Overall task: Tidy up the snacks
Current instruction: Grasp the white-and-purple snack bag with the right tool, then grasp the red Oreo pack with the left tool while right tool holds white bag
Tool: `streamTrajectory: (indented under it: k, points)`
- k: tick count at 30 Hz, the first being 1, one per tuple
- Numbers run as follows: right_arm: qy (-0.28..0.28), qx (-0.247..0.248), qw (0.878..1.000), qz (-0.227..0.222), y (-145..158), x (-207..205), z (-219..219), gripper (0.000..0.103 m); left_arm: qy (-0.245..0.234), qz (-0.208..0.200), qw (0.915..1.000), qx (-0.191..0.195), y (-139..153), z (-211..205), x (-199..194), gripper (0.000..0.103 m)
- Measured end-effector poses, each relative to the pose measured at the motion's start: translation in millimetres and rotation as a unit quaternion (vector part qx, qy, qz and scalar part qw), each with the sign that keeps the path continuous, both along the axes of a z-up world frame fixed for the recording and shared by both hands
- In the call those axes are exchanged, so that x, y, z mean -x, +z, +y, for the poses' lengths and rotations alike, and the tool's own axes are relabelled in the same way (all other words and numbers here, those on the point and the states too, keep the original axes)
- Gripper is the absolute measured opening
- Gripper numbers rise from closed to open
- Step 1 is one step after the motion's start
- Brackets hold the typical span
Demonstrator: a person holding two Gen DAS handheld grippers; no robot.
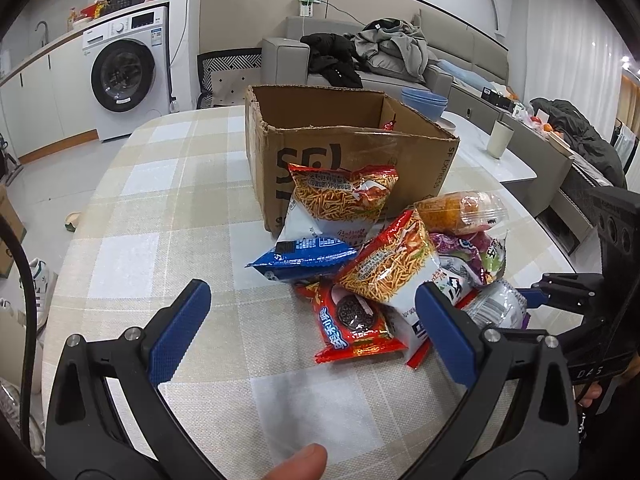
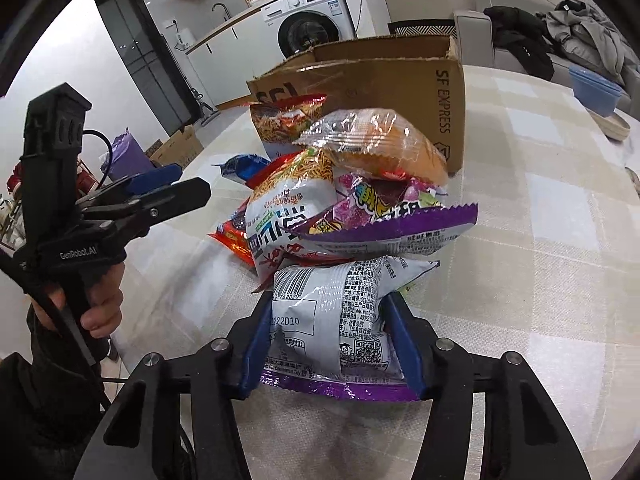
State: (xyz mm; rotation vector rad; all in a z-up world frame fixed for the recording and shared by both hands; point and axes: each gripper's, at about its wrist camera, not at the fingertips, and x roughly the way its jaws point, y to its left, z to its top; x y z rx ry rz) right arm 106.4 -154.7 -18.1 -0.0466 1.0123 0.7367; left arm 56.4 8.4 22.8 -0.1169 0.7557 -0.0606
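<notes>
The right claw (image 2: 328,344) grips the silver-and-purple foil snack bag (image 2: 332,320) — the left claw (image 1: 308,328) hangs open; next, lift it into the brown cardboard box (image 2: 384,92)

A checked tabletop (image 1: 168,216) fills the foreground. Behind it stands a white washer (image 1: 126,74) under a counter, with a grey sofa (image 1: 460,52) heaped with clothes (image 1: 388,46). Blue bowls (image 1: 425,103) and a pale cup (image 1: 499,139) sit further right.
</notes>
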Motion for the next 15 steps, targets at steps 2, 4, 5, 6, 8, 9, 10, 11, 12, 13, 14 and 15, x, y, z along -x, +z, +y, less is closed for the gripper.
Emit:
streamTrajectory:
  k: [2, 4, 5, 6, 8, 9, 10, 11, 12, 13, 14, 15]
  points:
    - [0.0, -0.001, 1.0, -0.006, 3, 0, 0, 0.055, 0.001, 0.0, 1.0, 0.0, -1, 1, -1, 0.102]
    - [0.0, -0.007, 1.0, -0.014, 9, 1, -4, 0.05, 0.002, 0.001, 1.0, 0.0, -1, 3, -2, 0.102]
    - [0.0, -0.008, 1.0, -0.017, 12, 2, -7, 0.049, 0.003, 0.001, 1.0, 0.0, -1, 4, -2, 0.102]
    - [-0.002, -0.009, 1.0, -0.021, 16, 3, -9, 0.049, 0.004, 0.002, 1.0, 0.001, -2, 5, -2, 0.102]
    - [-0.004, -0.015, 0.999, -0.035, 23, 5, -15, 0.049, 0.006, 0.004, 1.0, 0.003, -3, 6, -4, 0.102]
    - [-0.005, -0.015, 0.999, -0.039, 27, 5, -17, 0.049, 0.007, 0.005, 1.0, 0.004, -4, 7, -4, 0.102]
    - [-0.006, -0.013, 0.999, -0.042, 28, 5, -19, 0.049, 0.007, 0.006, 0.9999, 0.004, -5, 7, -5, 0.102]
    - [-0.006, -0.013, 0.999, -0.043, 28, 4, -19, 0.048, 0.007, 0.007, 0.9999, 0.004, -5, 7, -5, 0.102]
    - [-0.008, -0.013, 0.999, -0.044, 29, 4, -20, 0.048, 0.006, 0.008, 0.9999, 0.004, -5, 7, -5, 0.102]
    - [-0.009, -0.015, 0.999, -0.045, 30, 4, -22, 0.048, 0.007, 0.008, 0.9999, 0.002, -6, 6, -6, 0.102]
    - [-0.009, -0.016, 0.999, -0.048, 33, 4, -24, 0.048, 0.006, 0.009, 0.9999, 0.002, -6, 6, -6, 0.102]
    - [-0.009, -0.017, 0.999, -0.051, 33, 5, -26, 0.048, 0.005, 0.009, 0.9999, 0.002, -7, 6, -6, 0.102]
